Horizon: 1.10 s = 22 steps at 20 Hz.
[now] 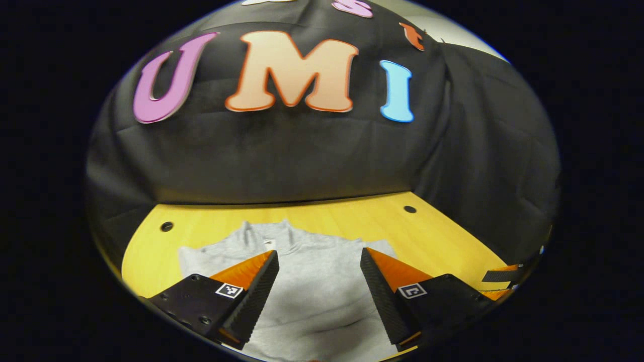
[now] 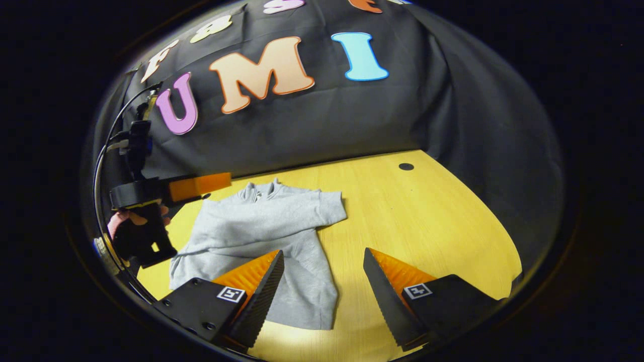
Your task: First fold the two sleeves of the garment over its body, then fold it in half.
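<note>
A grey long-sleeved garment (image 2: 261,226) lies flat on the yellow wooden table (image 2: 427,226), collar toward the black wall. At least one sleeve lies folded across its body. My right gripper (image 2: 322,256) hangs open above the garment's lower right edge with nothing between its fingers. My left gripper (image 1: 319,256) stands open over the middle of the garment (image 1: 312,286), fingers apart and holding nothing. In the right gripper view the left gripper (image 2: 201,186) is at the far left above the garment's left shoulder, held by a hand (image 2: 123,218).
The table has small dark holes near its back edge (image 1: 166,226) (image 1: 409,209) (image 2: 405,166). Black cloth walls close in the back and right side. Bare tabletop stretches to the right of the garment.
</note>
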Motion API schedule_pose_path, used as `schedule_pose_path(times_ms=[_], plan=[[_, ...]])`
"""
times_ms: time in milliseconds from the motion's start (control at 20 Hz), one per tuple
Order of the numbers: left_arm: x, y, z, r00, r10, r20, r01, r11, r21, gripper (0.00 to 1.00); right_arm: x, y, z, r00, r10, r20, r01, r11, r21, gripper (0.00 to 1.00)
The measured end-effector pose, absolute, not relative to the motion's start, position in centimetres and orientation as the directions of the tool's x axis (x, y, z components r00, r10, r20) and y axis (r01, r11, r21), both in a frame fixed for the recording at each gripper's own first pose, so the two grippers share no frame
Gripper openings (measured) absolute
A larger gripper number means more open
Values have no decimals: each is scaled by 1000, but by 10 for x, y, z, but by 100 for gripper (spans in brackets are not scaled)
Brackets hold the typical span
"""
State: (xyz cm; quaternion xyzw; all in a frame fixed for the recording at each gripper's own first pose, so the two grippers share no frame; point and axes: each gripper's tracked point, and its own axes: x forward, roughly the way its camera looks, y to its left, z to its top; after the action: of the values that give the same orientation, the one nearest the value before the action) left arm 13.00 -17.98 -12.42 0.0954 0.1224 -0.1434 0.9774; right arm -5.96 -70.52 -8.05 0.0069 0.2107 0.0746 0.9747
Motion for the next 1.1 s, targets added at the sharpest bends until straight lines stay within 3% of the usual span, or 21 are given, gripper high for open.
schedule_pose_path(times_ms=[350,400,700,1050,1100], plan=[[49,-50,-160,942,-38,-333,99,980,170,95,-88,-680,-127,847,200,-492,-219,975,19,95],[36,-38,-165,941,-25,-338,86,982,166,95,-90,-678,-134,841,200,-502,-224,975,14,98],[-24,5,-217,890,43,-455,25,989,144,96,-102,-677,-159,819,182,-544,-200,979,27,95],[-51,33,-273,827,99,-553,-28,990,135,96,-98,-676,-189,787,166,-595,-222,975,-22,99],[-52,35,-277,822,102,-560,-31,990,134,96,-97,-674,-193,781,164,-602,-229,973,-32,95]])
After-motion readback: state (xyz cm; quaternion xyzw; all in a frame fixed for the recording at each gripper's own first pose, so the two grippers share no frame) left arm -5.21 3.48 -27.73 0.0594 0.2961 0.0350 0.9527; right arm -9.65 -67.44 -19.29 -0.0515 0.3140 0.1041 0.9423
